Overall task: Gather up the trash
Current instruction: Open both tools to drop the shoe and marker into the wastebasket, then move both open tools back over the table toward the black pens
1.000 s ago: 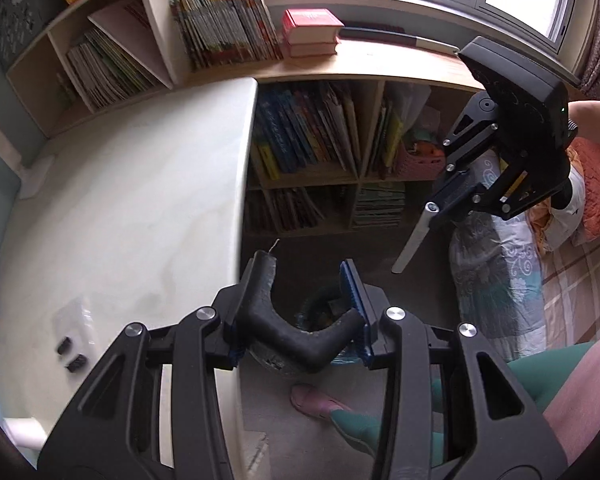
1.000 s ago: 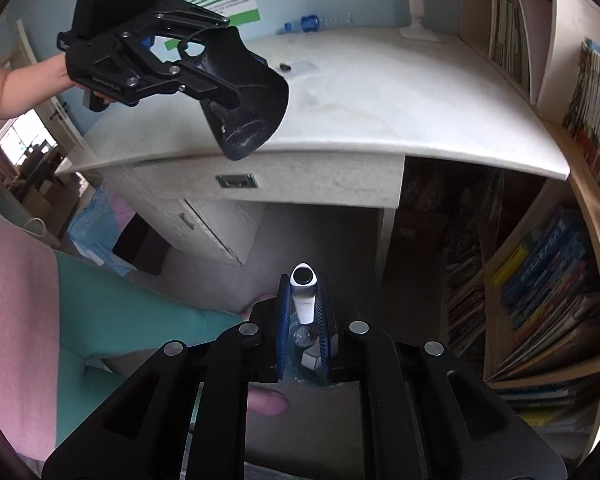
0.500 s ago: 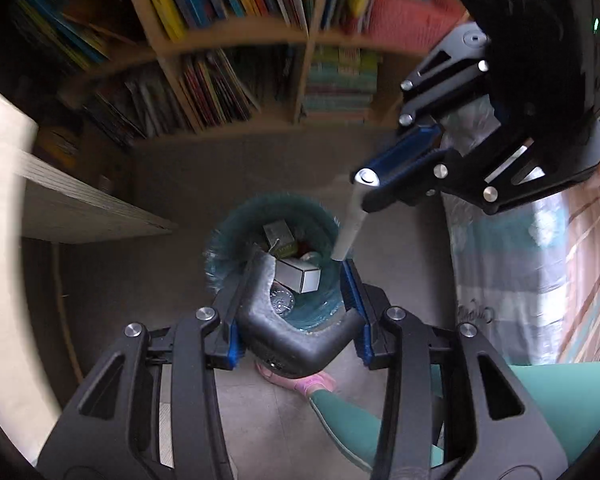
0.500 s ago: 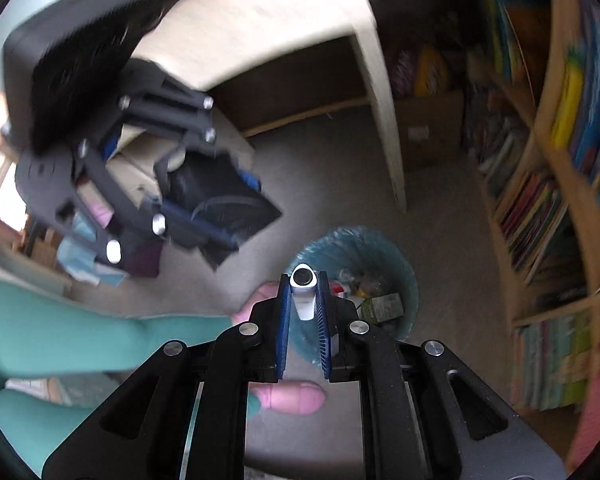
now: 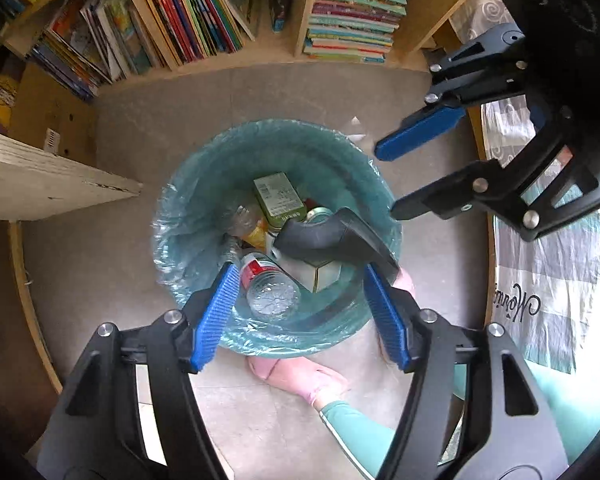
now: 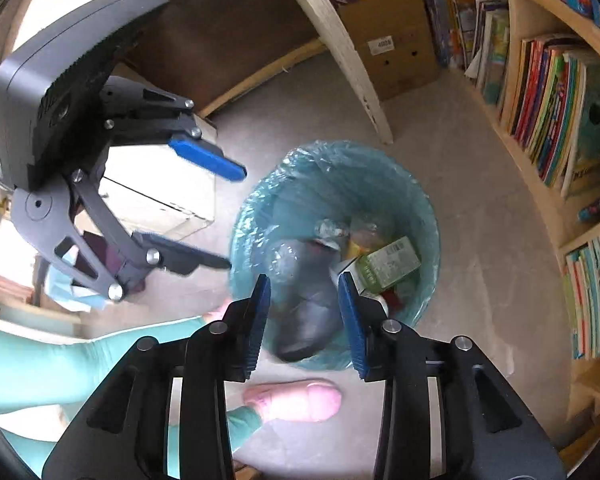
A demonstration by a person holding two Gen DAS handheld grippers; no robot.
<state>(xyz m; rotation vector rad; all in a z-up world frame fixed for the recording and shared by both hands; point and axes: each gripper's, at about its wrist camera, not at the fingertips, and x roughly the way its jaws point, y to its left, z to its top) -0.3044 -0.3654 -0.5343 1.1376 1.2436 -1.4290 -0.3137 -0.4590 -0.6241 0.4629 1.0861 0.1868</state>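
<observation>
Both my left gripper (image 5: 300,304) and right gripper (image 6: 306,316) hang spread open, empty, over the bin (image 5: 180,216); black funnel-shaped piece (image 5: 324,236) lies among its trash

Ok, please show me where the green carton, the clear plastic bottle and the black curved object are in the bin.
green carton (image 5: 279,199), left wrist view, on its printed top face.
clear plastic bottle (image 5: 269,290), left wrist view, on its ribbed base.
black curved object (image 5: 324,236), left wrist view, on its dark middle part.
</observation>
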